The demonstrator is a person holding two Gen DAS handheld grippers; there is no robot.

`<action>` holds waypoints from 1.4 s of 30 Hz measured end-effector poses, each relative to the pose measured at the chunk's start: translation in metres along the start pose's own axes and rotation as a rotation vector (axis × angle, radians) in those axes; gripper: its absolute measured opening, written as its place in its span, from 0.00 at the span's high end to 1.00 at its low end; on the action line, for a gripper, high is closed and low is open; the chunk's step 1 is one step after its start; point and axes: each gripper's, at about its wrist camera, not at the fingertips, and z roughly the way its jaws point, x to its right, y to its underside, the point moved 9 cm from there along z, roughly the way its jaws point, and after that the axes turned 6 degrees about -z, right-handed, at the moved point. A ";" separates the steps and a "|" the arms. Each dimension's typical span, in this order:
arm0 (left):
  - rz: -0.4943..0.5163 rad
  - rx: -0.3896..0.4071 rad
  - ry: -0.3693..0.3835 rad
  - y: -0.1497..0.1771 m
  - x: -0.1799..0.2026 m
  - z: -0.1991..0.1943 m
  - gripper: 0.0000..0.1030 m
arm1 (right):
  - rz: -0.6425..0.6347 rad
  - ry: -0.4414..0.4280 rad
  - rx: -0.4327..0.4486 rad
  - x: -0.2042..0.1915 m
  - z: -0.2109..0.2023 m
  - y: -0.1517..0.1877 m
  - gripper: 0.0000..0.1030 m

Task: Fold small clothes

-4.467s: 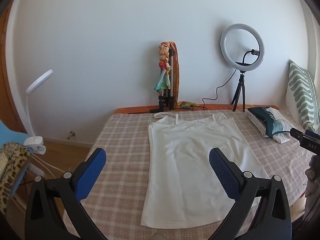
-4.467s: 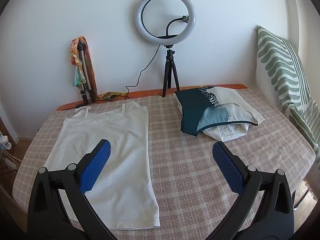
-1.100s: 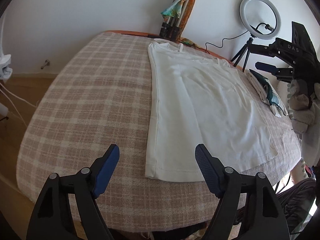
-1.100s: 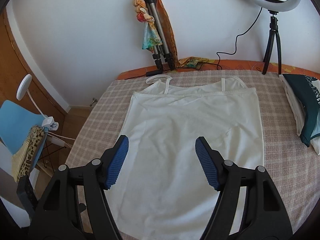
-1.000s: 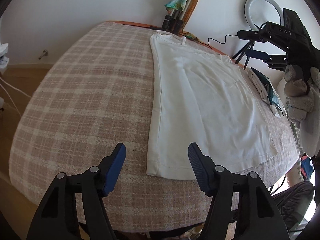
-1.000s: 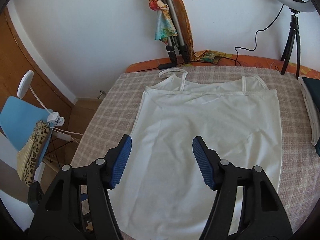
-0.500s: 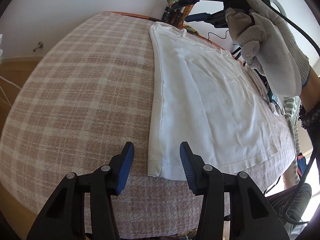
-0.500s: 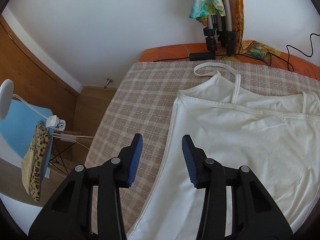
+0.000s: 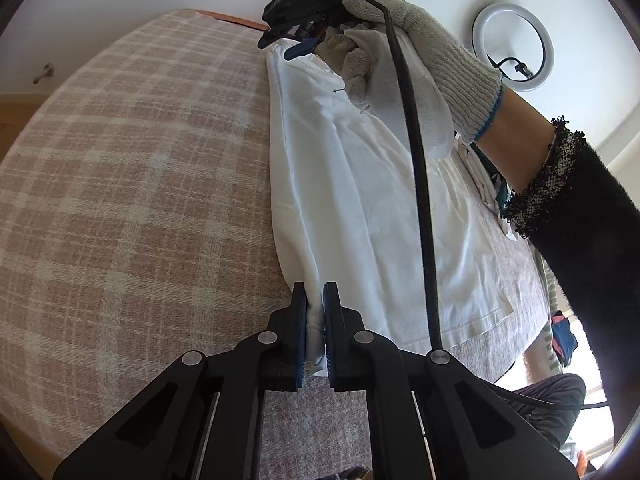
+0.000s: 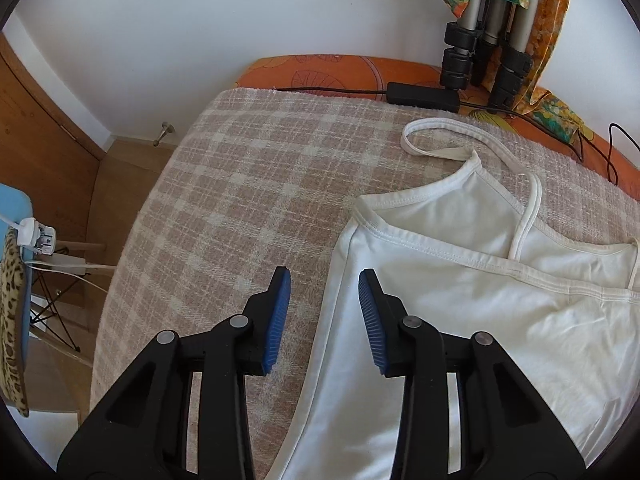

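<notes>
A white strappy top (image 9: 372, 200) lies flat on the checked bed cover (image 9: 132, 184). My left gripper (image 9: 315, 304) is shut on the top's near left hem corner. In the right wrist view my right gripper (image 10: 324, 280) is open, its jaws either side of the top's (image 10: 460, 280) left side seam near the armpit corner, close above the cover (image 10: 248, 184). The right gripper (image 9: 298, 46) also shows in the left wrist view at the far end of the top, held by a gloved hand (image 9: 400, 52).
A tripod with a coloured scarf (image 10: 492, 32) and a black cable (image 10: 420, 94) stand at the bed's far edge. A ring light (image 9: 514, 46) stands at the back right. A blue chair with leopard cloth (image 10: 12, 280) stands left of the bed. Folded clothes (image 9: 494, 192) lie to the right.
My left gripper has closed on the hem corner. My right gripper has moved down and forward to the top's upper left side, and its jaws have narrowed.
</notes>
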 end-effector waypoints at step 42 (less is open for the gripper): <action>0.164 -0.153 0.075 0.021 0.090 0.056 0.95 | 0.062 0.123 0.040 0.148 -0.031 0.035 0.96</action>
